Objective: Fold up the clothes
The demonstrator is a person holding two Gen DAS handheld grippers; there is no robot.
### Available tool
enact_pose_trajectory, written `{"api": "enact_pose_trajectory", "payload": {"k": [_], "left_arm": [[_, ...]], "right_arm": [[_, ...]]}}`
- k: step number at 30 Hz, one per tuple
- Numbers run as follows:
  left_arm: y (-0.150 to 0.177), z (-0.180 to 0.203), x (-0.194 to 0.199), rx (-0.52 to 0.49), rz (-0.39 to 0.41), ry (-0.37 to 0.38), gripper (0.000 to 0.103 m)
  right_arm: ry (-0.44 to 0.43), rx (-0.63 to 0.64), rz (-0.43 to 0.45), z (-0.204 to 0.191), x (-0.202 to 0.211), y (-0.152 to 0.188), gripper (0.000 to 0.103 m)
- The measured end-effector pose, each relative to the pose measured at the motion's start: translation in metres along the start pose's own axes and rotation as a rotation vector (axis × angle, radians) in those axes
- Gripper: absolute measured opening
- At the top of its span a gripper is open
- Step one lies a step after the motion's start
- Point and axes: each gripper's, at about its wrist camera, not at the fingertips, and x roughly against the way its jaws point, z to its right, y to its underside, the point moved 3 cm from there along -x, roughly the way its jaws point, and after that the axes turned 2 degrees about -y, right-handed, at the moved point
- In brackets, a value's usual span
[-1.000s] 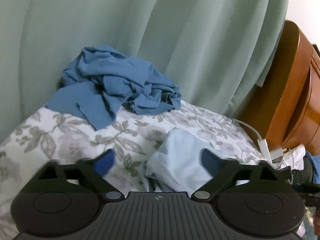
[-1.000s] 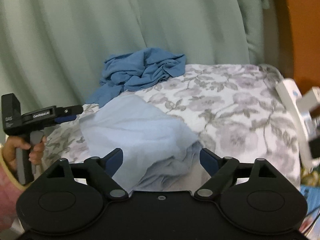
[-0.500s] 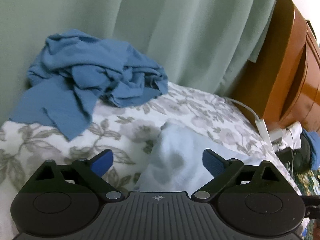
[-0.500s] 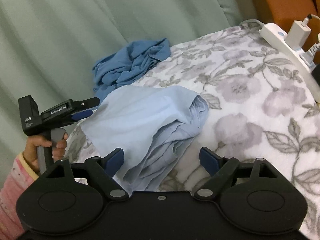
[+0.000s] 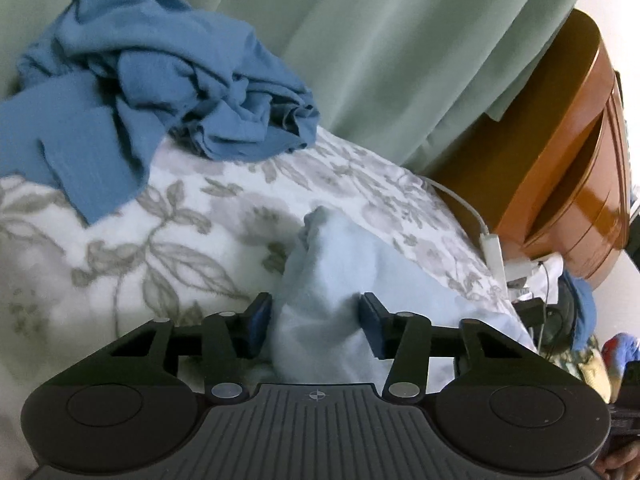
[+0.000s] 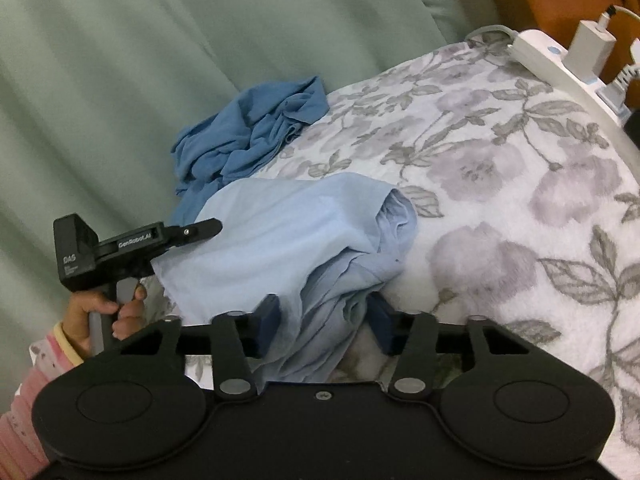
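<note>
A pale blue garment (image 6: 304,240) lies bunched on a bed covered by a white blanket with a grey floral print (image 6: 500,184). Both grippers are at this garment, one at each end.

In the left wrist view, the left gripper (image 5: 316,322) has a raised fold of the pale blue garment (image 5: 324,280) between its blue pads. Its jaws are closing, and the cloth fills the gap between them, touching both pads. In the right wrist view the same gripper (image 6: 200,232) appears from the side at the garment's left edge, held by a hand (image 6: 108,312) with a pink sleeve (image 6: 32,376) at the wrist.

The right gripper (image 6: 324,320) is at the near, rumpled end of the garment. Its jaws are closing as well; the gathered folds lie between them, pressed against the left pad, while a small gap shows next to the right pad.

A darker blue garment (image 5: 152,80) sits crumpled in a heap at the far side of the bed, apart from the pale one, against a pale green curtain (image 5: 380,40). At the bed's right edge lies a white power strip (image 6: 560,64) with a white charger (image 6: 590,46) plugged into it. A brown wooden cabinet (image 5: 568,168) stands beyond it.
</note>
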Motion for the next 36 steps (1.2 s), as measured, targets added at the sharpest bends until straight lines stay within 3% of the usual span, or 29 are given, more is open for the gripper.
{"api": "enact_pose_trajectory", "payload": {"k": [5,10,16,21,27,36], "left_arm": [[0.006,0.004,0.004,0.010,0.018,0.008,0.023],[0.014,0.012,0.022,0.025,0.081,-0.002,0.017],[0.023,0.025,0.058,0.057,0.161,0.001,0.017],[0.032,0.031,0.080,0.053,0.201,-0.024,0.017],[0.042,0.027,0.072,0.037,0.161,-0.085,0.017],[0.054,0.011,0.062,0.067,0.134,-0.107,0.022]], "right_arm": [[-0.012,-0.010,-0.002,0.002,-0.004,-0.001,0.018],[-0.019,0.082,0.014,-0.009,0.003,-0.015,0.015],[-0.017,0.243,0.018,-0.027,0.009,-0.044,0.014],[-0.026,0.304,-0.004,-0.029,0.002,-0.063,0.014],[-0.005,0.302,-0.061,-0.015,-0.020,-0.059,0.014],[0.006,0.263,-0.091,0.003,-0.029,-0.047,0.015]]}}
